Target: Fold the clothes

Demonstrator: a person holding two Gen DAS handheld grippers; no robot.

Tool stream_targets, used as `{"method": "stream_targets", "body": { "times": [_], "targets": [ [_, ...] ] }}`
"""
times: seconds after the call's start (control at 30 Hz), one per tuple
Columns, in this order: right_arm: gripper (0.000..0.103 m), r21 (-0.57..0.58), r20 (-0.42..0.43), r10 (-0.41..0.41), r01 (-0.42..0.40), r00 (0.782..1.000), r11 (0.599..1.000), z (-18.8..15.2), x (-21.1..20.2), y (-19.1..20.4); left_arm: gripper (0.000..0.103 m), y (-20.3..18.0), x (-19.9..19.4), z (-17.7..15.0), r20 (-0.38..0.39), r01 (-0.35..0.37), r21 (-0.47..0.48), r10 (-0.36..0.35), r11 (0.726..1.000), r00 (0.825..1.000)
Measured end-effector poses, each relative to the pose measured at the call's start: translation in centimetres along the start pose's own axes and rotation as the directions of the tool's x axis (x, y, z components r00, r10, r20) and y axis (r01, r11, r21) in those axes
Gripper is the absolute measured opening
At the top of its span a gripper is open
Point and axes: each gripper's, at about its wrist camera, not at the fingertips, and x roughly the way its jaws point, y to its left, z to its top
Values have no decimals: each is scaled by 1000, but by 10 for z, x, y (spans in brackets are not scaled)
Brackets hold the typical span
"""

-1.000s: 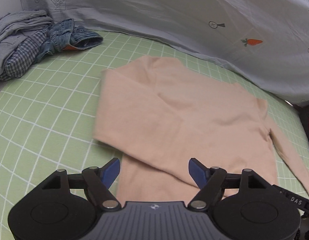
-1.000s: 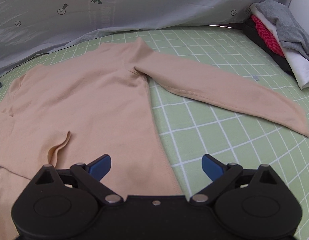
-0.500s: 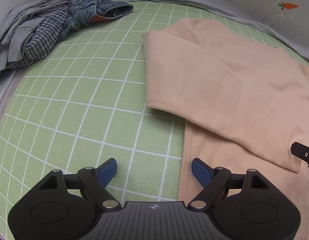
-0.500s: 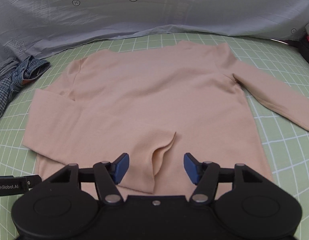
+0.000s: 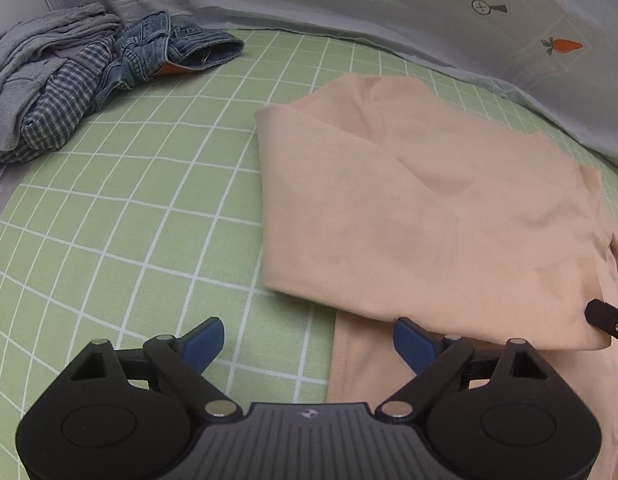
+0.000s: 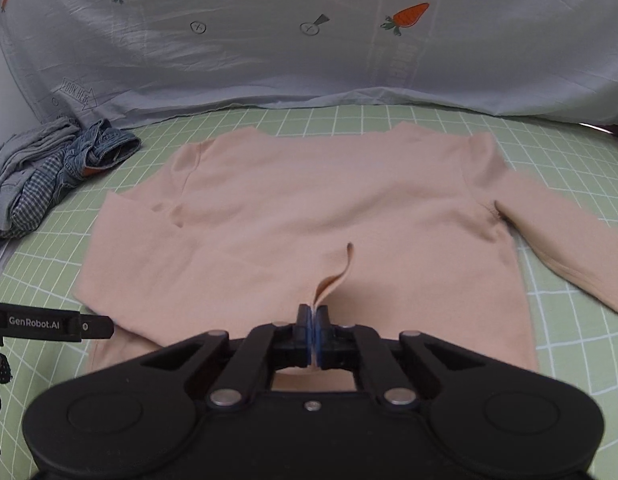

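Left wrist view: left gripper [image 5: 305,340] at bottom centre, jaws opening, nothing between; a second ago it hung over peach sweater [image 5: 429,208], now over green grid mat [image 5: 129,220] beside folded sleeve edge. Right gripper tip pokes in at right edge.

Right wrist view: right gripper [image 6: 313,326], wide open a second ago, now clenched on sleeve cuff [image 6: 333,276] at lower centre, so the refold can start. Only here: the other sleeve [image 6: 569,240] lies outstretched at right. Clothes pile [image 6: 49,176] at left.

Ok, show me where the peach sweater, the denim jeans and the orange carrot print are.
peach sweater [image 6: 309,200], right wrist view, middle of its body.
denim jeans [image 5: 177,46], left wrist view, the crumpled blue folds.
orange carrot print [image 6: 409,15], right wrist view, the carrot's orange body.
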Motion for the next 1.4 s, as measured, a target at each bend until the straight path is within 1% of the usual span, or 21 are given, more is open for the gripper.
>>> {"method": "stream_targets", "body": {
  "times": [0.1,0.17,0.2,0.27,0.33,0.37,0.43,0.5,0.57,0.63,0.67,0.7,0.73,0.83,0.93,1.03,1.13,1.23,1.3,1.33,1.4],
  "targets": [
    [2,49,50,-103,101,993,994,21,-2,-43,92,-5,-7,7,45,12,-6,-12,1000,999],
    [2,90,81,-191,183,978,979,35,-2,-83,92,-6,-10,9,61,10,-4,-9,1000,998],
    [2,133,95,-237,224,967,966,42,-3,-106,92,-6,-11,10,69,8,-3,-8,1000,998],
    [2,217,120,-330,300,936,929,56,-8,-146,92,-5,-12,10,67,-3,-5,3,1000,998],
    [2,272,141,-408,360,902,892,66,-19,-171,92,-1,-13,7,57,-14,-15,15,1000,998],
    [4,284,146,-430,378,891,881,69,-23,-178,92,2,-13,6,51,-18,-22,19,1000,999],
    [14,288,152,-460,406,875,867,70,-32,-183,92,5,-14,3,41,-24,-34,26,999,999],
    [51,271,156,-466,416,871,868,62,-38,-175,92,7,-19,-1,40,-26,-40,28,999,999],
    [61,255,154,-441,396,884,882,46,-42,-162,92,6,-26,-6,50,-21,-44,23,999,999],
    [74,230,146,-402,365,904,902,27,-45,-145,92,3,-37,-13,66,-17,-45,20,999,998],
    [93,217,142,-382,348,913,912,17,-46,-136,92,1,-41,-17,74,-20,-45,23,999,997],
    [102,214,145,-372,338,917,916,8,-48,-127,92,0,-46,-21,81,-24,-45,27,999,996],
    [102,222,146,-366,330,919,917,-1,-50,-118,92,-3,-51,-27,87,-29,-46,33,999,996],
    [103,228,108,-292,262,950,938,-32,-57,-99,92,-9,-64,-45,99,-37,-56,43,998,994],
    [103,153,102,-232,215,967,964,-53,-67,-82,92,-16,-77,-66,101,-47,-72,54,996,993],
    [103,118,98,-177,165,979,979,-65,-77,-81,92,-24,-92,-90,102,-68,-88,77,994,992],
    [103,97,92,-137,128,986,987,-75,-86,-84,92,-30,-111,-117,115,-82,-107,94,991,989],
    [103,111,66,-100,92,993,990,-85,-88,-90,92,-31,-124,-141,126,-104,-113,118,988,985],
    [103,118,38,-86,81,996,990,-91,-88,-90,92,-29,-127,-150,111,-110,-121,124,986,986],
    [103,110,26,-98,95,995,989,-93,-90,-88,92,-26,-128,-152,108,-110,-132,125,985,986],
    [103,79,29,-117,115,993,990,-95,-93,-80,92,-20,-129,-153,112,-105,-146,122,984,986]
  ]
}}
